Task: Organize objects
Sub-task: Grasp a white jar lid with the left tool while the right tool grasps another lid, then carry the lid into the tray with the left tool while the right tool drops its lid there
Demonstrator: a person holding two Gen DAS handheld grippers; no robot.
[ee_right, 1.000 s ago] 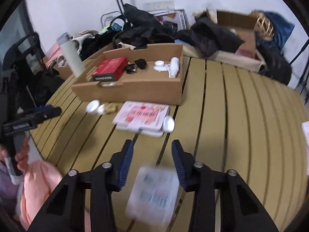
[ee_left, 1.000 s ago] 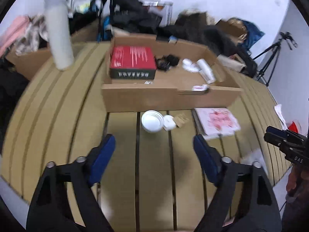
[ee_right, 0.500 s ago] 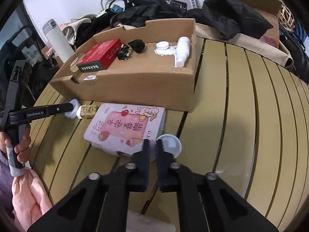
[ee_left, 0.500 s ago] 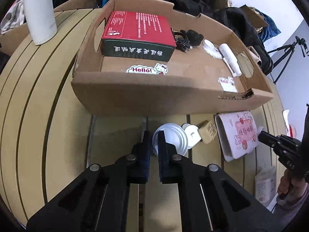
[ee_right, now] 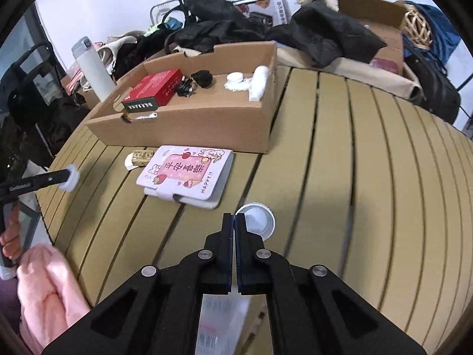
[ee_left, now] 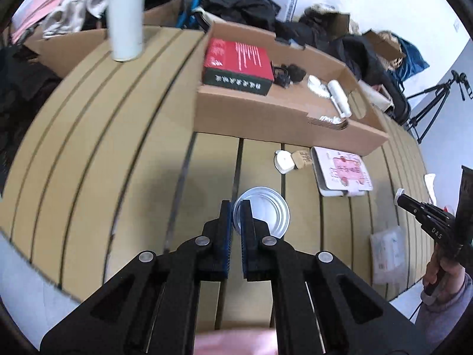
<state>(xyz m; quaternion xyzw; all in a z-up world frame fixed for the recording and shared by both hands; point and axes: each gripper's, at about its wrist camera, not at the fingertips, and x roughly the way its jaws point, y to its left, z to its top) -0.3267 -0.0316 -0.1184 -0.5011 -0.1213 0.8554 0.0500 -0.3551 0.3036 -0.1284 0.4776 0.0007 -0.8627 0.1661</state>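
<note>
Over slatted table (ee_left: 88, 148) | left claw (ee_left: 235, 207) pinching round lid (ee_left: 261, 213), hollow upward

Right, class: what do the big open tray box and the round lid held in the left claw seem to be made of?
Brown open tray box: corrugated cardboard, matte, with raw torn edges. Round translucent lid in the left claw: probably thin plastic, slightly glossy, with moulded rings.

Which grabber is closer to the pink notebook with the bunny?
Right. The right gripper sits just past the pink bunny notebook's near corner, while the left gripper is farther off to its side.
</note>
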